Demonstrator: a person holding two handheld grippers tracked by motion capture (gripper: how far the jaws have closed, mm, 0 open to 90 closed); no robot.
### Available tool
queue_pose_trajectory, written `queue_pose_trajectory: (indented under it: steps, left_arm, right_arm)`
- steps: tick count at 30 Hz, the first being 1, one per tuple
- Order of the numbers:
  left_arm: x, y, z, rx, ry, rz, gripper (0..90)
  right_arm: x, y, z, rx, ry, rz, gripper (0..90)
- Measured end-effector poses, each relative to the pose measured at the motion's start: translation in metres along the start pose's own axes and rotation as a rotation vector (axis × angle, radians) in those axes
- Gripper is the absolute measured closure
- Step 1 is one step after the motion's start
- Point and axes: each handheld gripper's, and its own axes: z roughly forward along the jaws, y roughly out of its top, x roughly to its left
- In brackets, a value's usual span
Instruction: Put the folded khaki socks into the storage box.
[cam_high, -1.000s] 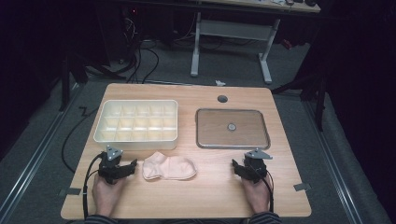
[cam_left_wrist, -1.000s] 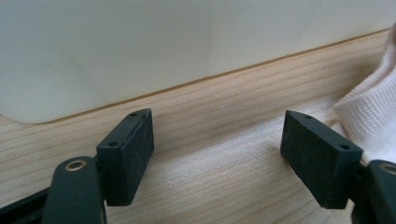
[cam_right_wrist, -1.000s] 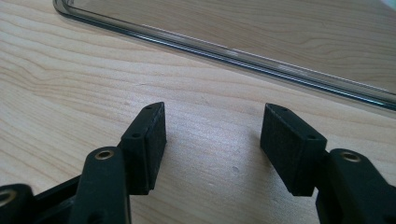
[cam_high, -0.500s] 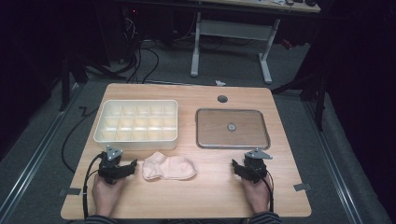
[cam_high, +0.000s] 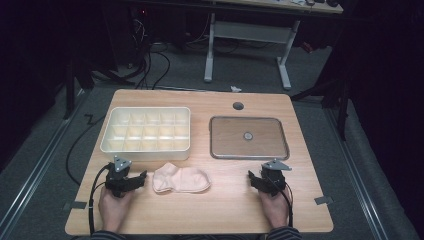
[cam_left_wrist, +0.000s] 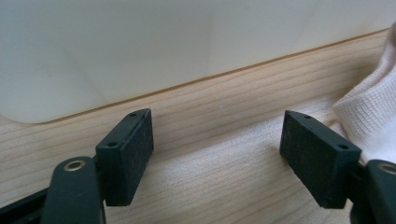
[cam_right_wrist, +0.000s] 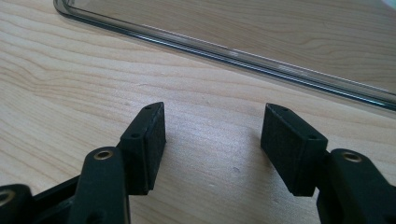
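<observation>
On the near left of the counter (cam_high: 220, 215) lies a pale sock (cam_high: 180, 179), flat and free, just right of the left tool (cam_left_wrist: 217, 149), whose jaws stand wide apart and empty, turned toward it, likely to pinch its edge. Behind the sock sits a divided tray (cam_high: 146, 129), probably where it goes. Near right, the right tool (cam_right_wrist: 212, 144) rests open and empty before a flat lid (cam_high: 248, 136).

One camera looks down from high up at the whole table (cam_high: 225, 210). Two cameras sit very low, close to the wood. The left one and the high one both see the sock (cam_left_wrist: 369, 116).
</observation>
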Motion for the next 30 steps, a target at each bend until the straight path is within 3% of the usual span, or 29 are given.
queue_pose_trajectory:
  steps: [17,21,30]
  left_arm:
    - [-0.0005,0.0002,0.0001,0.001,0.005,-0.003,26.7]
    - [-0.0006,0.0003,0.0002,0.001,0.004,-0.003,26.4]
    - [-0.0026,0.0008,0.0014,0.009,-0.011,0.007,19.4]
  right_arm:
    - [-0.0006,0.0001,-0.0001,-0.002,0.001,0.007,43.3]
    - [-0.0007,-0.0001,-0.0004,-0.007,-0.007,0.009,47.6]
    - [-0.0015,0.0002,-0.0002,-0.008,-0.002,0.013,48.1]
